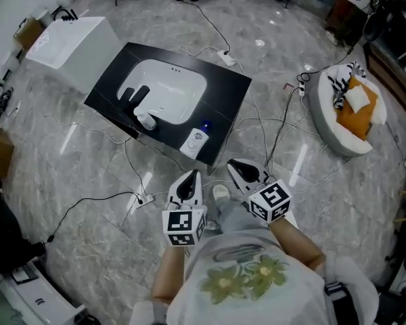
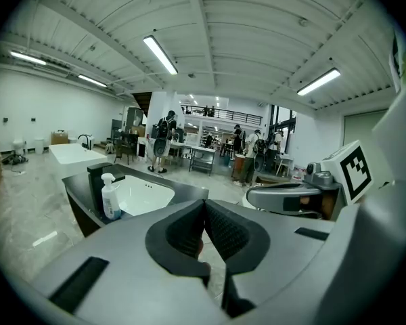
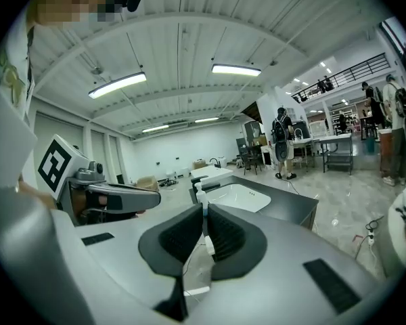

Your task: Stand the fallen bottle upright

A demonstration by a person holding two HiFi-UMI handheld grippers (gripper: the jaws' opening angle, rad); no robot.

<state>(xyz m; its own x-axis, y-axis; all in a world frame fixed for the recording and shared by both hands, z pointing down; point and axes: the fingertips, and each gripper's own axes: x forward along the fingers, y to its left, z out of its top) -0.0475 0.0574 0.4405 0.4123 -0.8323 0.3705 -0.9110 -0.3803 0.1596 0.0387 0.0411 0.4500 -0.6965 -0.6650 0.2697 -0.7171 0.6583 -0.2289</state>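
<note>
From the head view, the left tool (image 1: 189,179) and right tool (image 1: 242,170) hung low before the person, well apart from the black bench (image 1: 223,87); the fallen bottle (image 1: 195,143) lay near its front edge, while a pump bottle (image 1: 145,121) stood by the sink (image 1: 169,87); cables (image 1: 271,134) crossed the floor between.

In the left gripper view, the left tool (image 2: 204,208) was pressed together on nothing; the pump bottle (image 2: 110,198) stood far beyond.

In the right gripper view, the right tool (image 3: 204,212) was all but closed, pinching nothing.

The likely trouble: a clumsy nudge could roll the bottle off the edge, since it lay so close; a foot could catch a cable on the approach.
</note>
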